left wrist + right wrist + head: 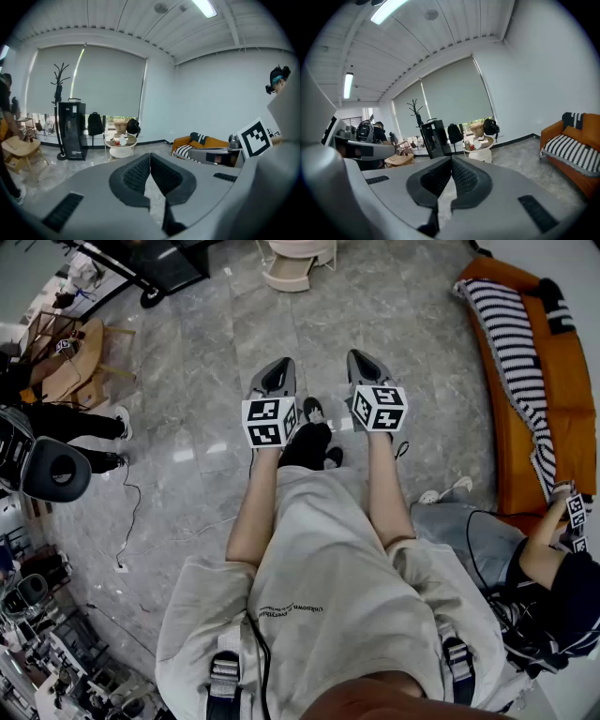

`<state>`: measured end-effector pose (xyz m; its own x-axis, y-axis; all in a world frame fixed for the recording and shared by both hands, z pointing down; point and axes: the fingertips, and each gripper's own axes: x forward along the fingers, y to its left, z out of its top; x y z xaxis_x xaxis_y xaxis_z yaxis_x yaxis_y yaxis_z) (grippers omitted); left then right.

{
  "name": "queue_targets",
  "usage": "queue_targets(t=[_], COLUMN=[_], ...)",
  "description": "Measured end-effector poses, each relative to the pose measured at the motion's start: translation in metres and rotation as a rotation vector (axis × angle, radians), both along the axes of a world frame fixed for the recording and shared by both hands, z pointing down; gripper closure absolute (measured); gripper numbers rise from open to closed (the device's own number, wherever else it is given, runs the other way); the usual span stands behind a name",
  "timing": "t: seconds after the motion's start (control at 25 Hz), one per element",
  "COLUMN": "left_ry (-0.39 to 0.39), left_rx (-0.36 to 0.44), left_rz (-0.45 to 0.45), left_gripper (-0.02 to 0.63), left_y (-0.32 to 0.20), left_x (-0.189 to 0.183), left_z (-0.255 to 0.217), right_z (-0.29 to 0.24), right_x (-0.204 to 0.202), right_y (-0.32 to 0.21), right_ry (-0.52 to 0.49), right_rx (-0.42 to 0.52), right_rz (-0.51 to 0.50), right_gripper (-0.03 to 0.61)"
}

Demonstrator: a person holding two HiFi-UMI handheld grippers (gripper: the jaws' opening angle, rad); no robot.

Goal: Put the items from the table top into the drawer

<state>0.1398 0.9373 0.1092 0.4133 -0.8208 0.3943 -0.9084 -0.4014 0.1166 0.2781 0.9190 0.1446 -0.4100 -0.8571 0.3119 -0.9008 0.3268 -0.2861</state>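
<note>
Both forearms reach forward side by side, the left hand-held gripper point(278, 367) and right hand-held gripper point(362, 359) tipped slightly down over the grey floor point(187, 381), each with jaws pressed together on nothing. The items point(119, 139) sit on a round white counter point(121, 151) well ahead by the window, too small to tell how they lie. An orange sofa point(570, 427) stands to the right, a black cabinet point(72, 131) to the left

An orange fabric sofa point(572, 399) under a black-and-white striped blanket point(511, 343) edges the grey veined stone floor point(197, 352). The grey left gripper point(279, 367) and grey right gripper point(360, 357) bear black-and-white square-patterned cubes.
</note>
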Motion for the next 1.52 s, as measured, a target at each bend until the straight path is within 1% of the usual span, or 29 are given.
queue_targets(t=[0.2, 0.36, 0.4, 0.48, 0.56, 0.68, 0.76, 0.8, 0.84, 0.88, 0.92, 0.96, 1.0, 1.04, 1.12, 1.2, 1.24, 1.4, 1.44, 1.52], left_ry=[0.046, 0.087, 0.096, 0.113, 0.105, 0.094, 0.126, 0.161, 0.210, 0.263, 0.305, 0.326, 0.328, 0.321, 0.309, 0.285, 0.269, 0.227, 0.220, 0.234], left_rx=[-0.051, -0.071, -0.075, -0.072, -0.052, -0.046, -0.054, -0.059, -0.068, -0.079, -0.088, -0.096, -0.104, -0.113, -0.134, -0.143, -0.140, -0.126, -0.133, -0.152], left_rz=[-0.061, -0.082, -0.091, -0.105, -0.111, -0.090, -0.069, -0.073, -0.091, -0.114, -0.131, -0.140, -0.143, -0.140, -0.120, -0.088, -0.078, -0.080, -0.085, -0.117], left_gripper=[0.592, 0.592, 0.592, 0.592, 0.592, 0.592, 0.592, 0.592, 0.592, 0.592, 0.592, 0.592, 0.592, 0.592, 0.592, 0.592, 0.592, 0.592, 0.592, 0.592], left_y=[-0.021, -0.048, -0.055, -0.077, -0.110, -0.170, -0.205, -0.220, -0.236, -0.254, -0.275, -0.297, -0.320, -0.340, -0.367, -0.382, -0.390, -0.415, -0.417, -0.422], left_x=[-0.008, -0.004, 0.001, 0.018, 0.041, 0.084, 0.107, 0.110, 0.108, 0.100, 0.086, 0.069, 0.053, 0.042, 0.039, 0.049, 0.051, 0.032, 0.026, 0.012], left_z=[0.028, 0.037, 0.039, 0.041, 0.038, 0.038, 0.039, 0.040, 0.040, 0.041, 0.041, 0.042, 0.044, 0.046, 0.052, 0.053, 0.050, 0.041, 0.044, 0.051], right_z=[0.004, 0.011, 0.014, 0.015, 0.012, 0.013, 0.014, 0.015, 0.015, 0.016, 0.016, 0.016, 0.015, 0.013, 0.013, 0.015, 0.015, 0.021, 0.026, 0.035], right_x=[0.000, 0.010, 0.015, 0.027, 0.036, 0.067, 0.091, 0.100, 0.106, 0.108, 0.103, 0.093, 0.081, 0.072, 0.069, 0.078, 0.084, 0.092, 0.090, 0.079], right_y=[0.003, -0.009, -0.016, -0.038, -0.072, -0.135, -0.171, -0.185, -0.198, -0.212, -0.229, -0.247, -0.265, -0.281, -0.304, -0.318, -0.328, -0.373, -0.382, -0.398], right_ry=[-0.033, 0.033, 0.024, -0.046, -0.107, -0.147, -0.178, -0.180, -0.159, -0.115, -0.063, -0.022, -0.007, -0.011, -0.029, -0.039, -0.053, -0.121, -0.140, -0.188], right_rx=[0.015, 0.001, -0.010, -0.031, -0.034, -0.039, -0.051, -0.063, -0.080, -0.100, -0.116, -0.125, -0.127, -0.125, -0.119, -0.114, -0.111, -0.115, -0.125, -0.151], right_rz=[-0.006, -0.016, -0.010, -0.002, -0.033, -0.089, -0.100, -0.097, -0.086, -0.068, -0.049, -0.037, -0.032, -0.036, -0.057, -0.063, -0.048, 0.053, 0.056, 0.019], right_gripper=[0.546, 0.545, 0.546, 0.545, 0.545, 0.545, 0.545, 0.545, 0.545, 0.545, 0.545, 0.545, 0.545, 0.545, 0.545, 0.545, 0.545, 0.545, 0.545, 0.545])
